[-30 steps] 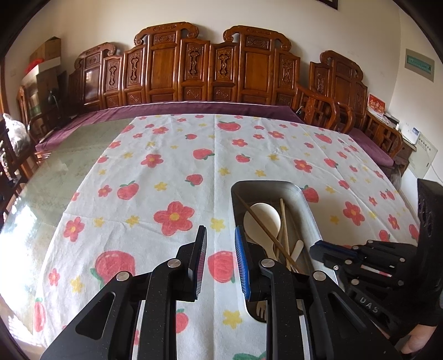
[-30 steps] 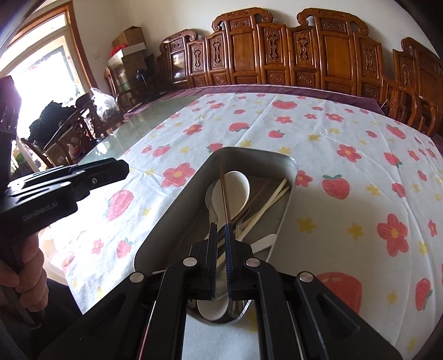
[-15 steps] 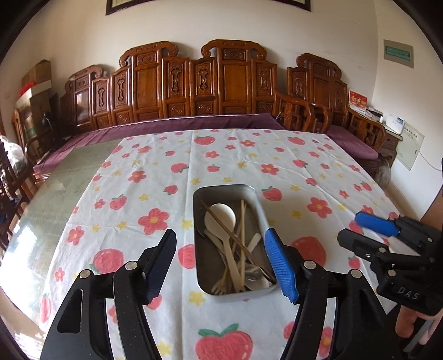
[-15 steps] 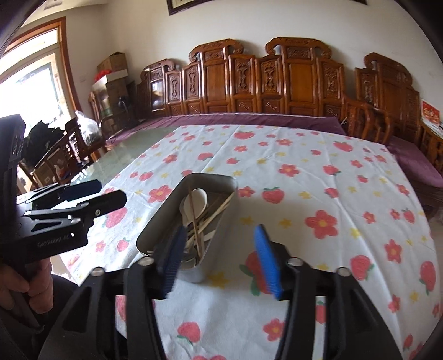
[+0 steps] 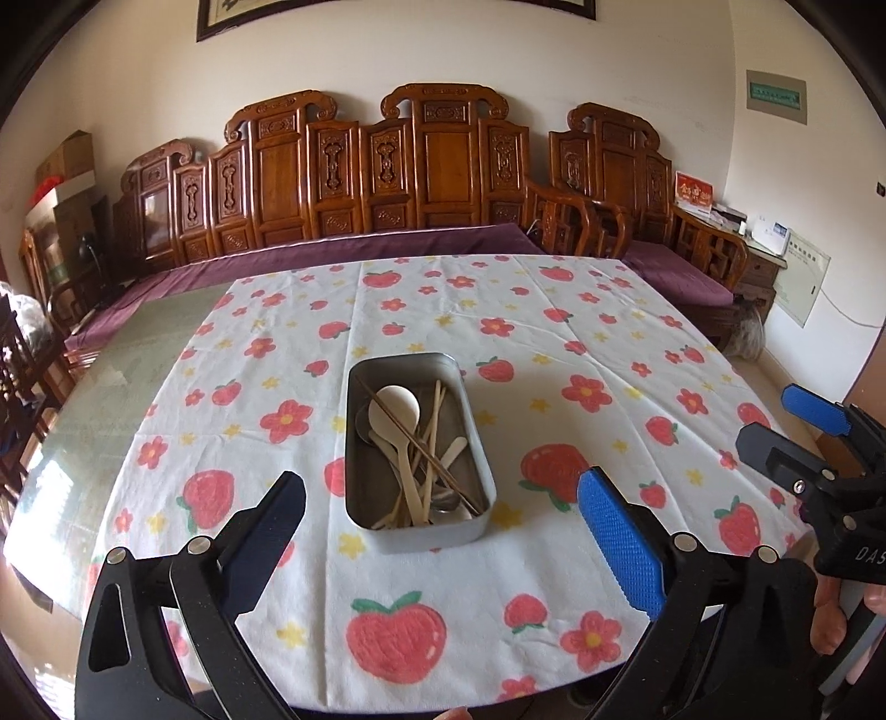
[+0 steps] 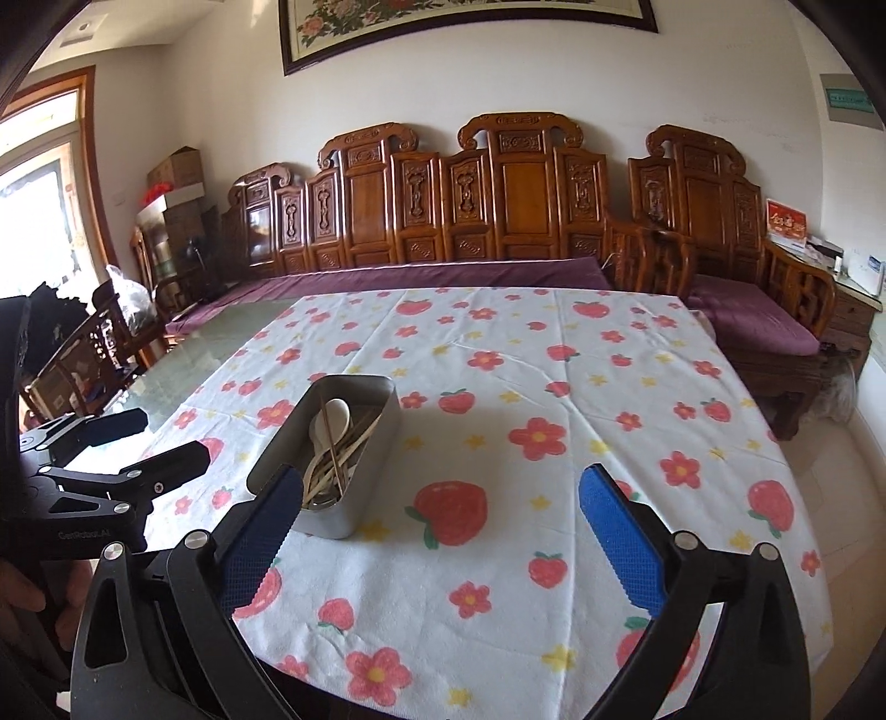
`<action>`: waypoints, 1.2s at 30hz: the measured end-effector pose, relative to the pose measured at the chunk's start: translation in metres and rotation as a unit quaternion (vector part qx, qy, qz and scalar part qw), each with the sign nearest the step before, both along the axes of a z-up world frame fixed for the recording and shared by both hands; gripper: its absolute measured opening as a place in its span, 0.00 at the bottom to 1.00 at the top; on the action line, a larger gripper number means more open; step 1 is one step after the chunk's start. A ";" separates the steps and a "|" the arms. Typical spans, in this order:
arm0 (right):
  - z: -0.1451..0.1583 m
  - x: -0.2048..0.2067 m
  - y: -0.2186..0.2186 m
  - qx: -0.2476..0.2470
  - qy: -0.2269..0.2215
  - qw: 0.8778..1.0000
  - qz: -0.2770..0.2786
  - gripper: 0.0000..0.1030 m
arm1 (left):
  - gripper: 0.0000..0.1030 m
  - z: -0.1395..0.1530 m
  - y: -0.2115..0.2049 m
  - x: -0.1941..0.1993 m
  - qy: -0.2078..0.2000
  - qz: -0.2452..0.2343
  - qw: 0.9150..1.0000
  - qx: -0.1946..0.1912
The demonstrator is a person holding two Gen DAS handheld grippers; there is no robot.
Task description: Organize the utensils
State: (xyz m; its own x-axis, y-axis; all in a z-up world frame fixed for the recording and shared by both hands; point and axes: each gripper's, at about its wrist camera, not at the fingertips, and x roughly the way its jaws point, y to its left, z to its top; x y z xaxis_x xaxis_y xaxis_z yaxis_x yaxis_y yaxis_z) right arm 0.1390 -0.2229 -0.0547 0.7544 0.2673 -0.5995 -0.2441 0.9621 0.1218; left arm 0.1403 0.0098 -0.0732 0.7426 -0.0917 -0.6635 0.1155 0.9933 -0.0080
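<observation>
You hold the left gripper [image 5: 440, 531] and right gripper [image 6: 437, 523] spread wide, grasping nothing, above the cloth [image 5: 554, 343]; every utensil seems gathered in the metal tray [image 5: 360, 476].

Metal tin [image 6: 362, 471] in right-wrist view: near wall hides the lower utensil ends, and the right gripper's [image 6: 437, 531] 9 o'clock finger covers the tin's near-left corner. Left-wrist view: utensils [image 5: 412, 443] piled up, can't count spoons vs chopsticks; something metal at the 6 o'clock end, too buried to ID. Right gripper [image 5: 775, 426] cut off at 3 o'clock edge. Wall sign [image 5: 775, 97] txt too small to read. Painting [image 6: 470, 22] cropped at 12 o'clock.
</observation>
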 end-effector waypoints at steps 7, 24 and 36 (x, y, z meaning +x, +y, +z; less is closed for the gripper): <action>0.026 -0.028 -0.011 -0.012 -0.035 0.999 -0.020 0.98 | 0.92 0.022 -0.006 -0.023 -0.024 0.002 1.000 -0.002; 0.109 -0.082 -0.027 0.004 -0.138 0.990 -0.030 0.98 | 0.92 0.115 -0.022 -0.082 -0.138 0.001 0.990 -0.006; 0.112 -0.085 -0.031 0.005 -0.142 0.989 -0.033 0.98 | 0.92 0.118 -0.025 -0.091 -0.155 0.008 0.988 -0.003</action>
State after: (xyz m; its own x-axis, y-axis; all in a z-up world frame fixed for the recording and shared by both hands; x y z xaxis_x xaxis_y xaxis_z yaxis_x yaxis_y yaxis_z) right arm 0.0543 -0.2536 0.0572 0.9082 0.2162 -0.3582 -0.2058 0.9763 0.0676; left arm 0.0489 -0.0155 0.0448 0.9116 -0.0810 -0.4031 0.0974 0.9950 0.0204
